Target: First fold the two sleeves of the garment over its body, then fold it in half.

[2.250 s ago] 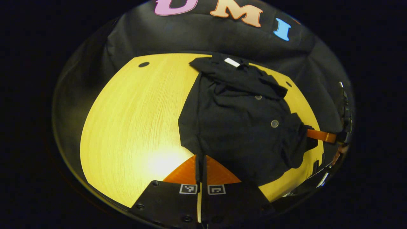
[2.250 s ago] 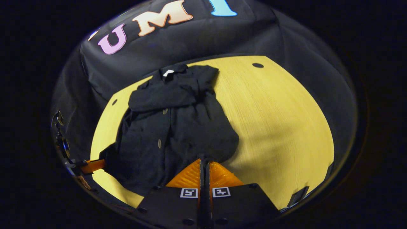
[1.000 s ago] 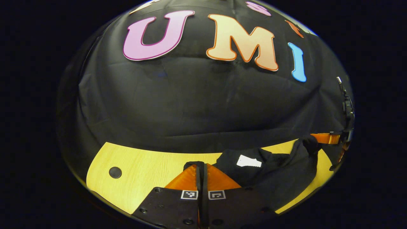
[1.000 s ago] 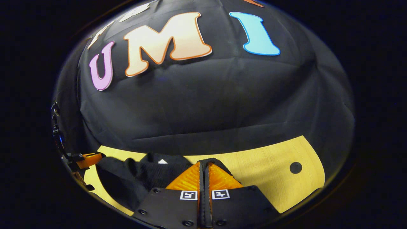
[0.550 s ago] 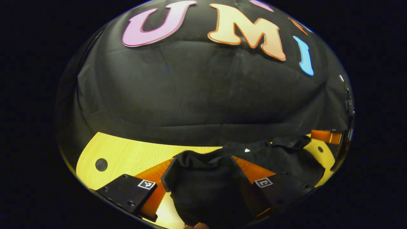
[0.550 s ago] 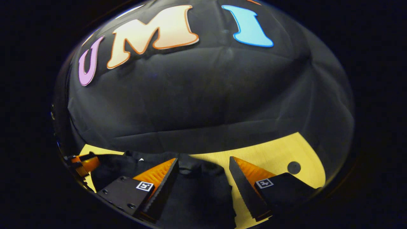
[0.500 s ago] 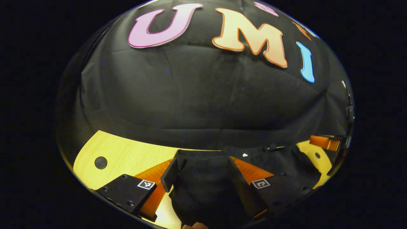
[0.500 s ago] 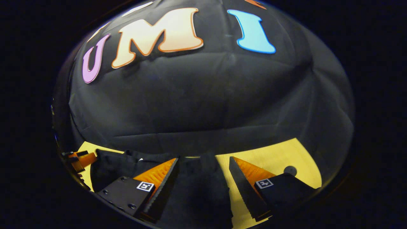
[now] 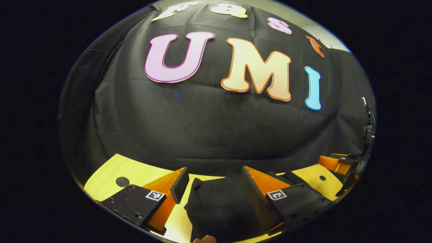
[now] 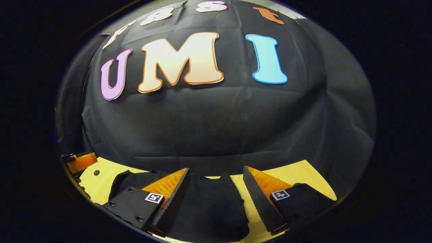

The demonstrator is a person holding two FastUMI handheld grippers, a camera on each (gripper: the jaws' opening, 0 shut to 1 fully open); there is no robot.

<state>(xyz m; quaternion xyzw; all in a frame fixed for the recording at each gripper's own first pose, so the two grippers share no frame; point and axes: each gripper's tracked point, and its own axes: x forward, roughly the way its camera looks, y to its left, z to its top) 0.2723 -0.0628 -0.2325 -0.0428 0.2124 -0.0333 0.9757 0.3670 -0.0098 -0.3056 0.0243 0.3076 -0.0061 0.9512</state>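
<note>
both tongs stood spread wide over the dark garment on the tabletop, gripping nothing.
we saw the garment [image 9: 219, 206] lying slack between the fingers of our left tongs [image 9: 212, 184], and again under our right tongs [image 10: 216, 189], on the yellow tabletop [image 9: 111, 170]. we judged it soft, light and limp, likely to sag and slide, so a doubled edge or corner, pinched deep, seemed the safest hold; the other tongs' orange finger [image 9: 334, 163] sat far right.
</note>
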